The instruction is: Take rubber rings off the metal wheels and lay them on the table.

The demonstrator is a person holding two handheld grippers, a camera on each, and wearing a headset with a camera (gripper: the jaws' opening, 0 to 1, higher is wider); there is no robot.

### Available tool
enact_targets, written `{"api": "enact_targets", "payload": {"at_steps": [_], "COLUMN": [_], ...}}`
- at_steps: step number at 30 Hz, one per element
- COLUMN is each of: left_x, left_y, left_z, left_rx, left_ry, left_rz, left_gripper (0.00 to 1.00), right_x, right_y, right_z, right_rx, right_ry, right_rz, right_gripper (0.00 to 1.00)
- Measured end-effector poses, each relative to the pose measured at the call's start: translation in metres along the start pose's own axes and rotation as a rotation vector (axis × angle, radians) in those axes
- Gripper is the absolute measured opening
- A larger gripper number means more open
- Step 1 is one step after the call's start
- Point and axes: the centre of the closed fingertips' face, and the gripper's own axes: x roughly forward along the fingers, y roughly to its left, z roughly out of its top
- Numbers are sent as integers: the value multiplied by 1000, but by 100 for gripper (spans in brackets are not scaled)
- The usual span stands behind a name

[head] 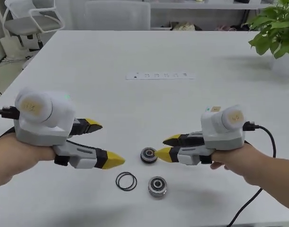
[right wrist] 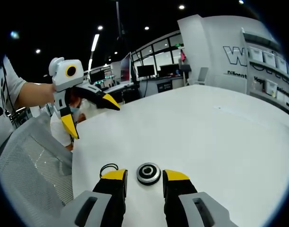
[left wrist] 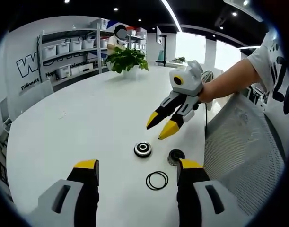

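White tabletop (head: 149, 94), wide and matte. Near its front edge, two small metal wheels: the far wheel (head: 148, 155) just off the tips of the right gripper (head: 162, 147), the near wheel (head: 157, 186) closer to the person. Just left of the near wheel, two black rubber rings (head: 126, 181), lying flat on the tabletop, overlapping each other and touching neither wheel.

Right gripper held low and level, yellow-tipped jaws parted moderately, gripping nothing. In the right gripper view, aimed squarely at the far wheel, seen in the gap just beyond the tips. To the left of the rings, the left gripper (head: 109, 143) hovering above the tabletop, jaws spread wide, likewise holding nothing.

Judged step: approach to the far wheel, with two rings already laid down. Dark edge on both wheels, but rubber or bare groove too small to tell.

Next move, probably: steady the wheel with one gripper, pinch the thin ring at the rim with the other, and peel outward without sending the wheel rolling.
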Motion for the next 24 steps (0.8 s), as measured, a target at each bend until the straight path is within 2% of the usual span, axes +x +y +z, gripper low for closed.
{"api": "enact_targets", "payload": {"at_steps": [8,16,24], "left_x": [12,25,39], "left_y": [3,7,4], "left_z": [12,11,11], "left_rx": [0,12,27], "left_ry": [-16,0,11], "left_rz": [-15,-22,-39], "left_gripper": [62,60,57], "right_x": [1,1,3], "right_y": [-4,-7,-9], "right_z": [-4,-9,-15], "right_rx": [-10,-28,-41], "right_ry": [6,15,24], "right_rz": [-6,-4,-6], "right_gripper": [30,34,36]}}
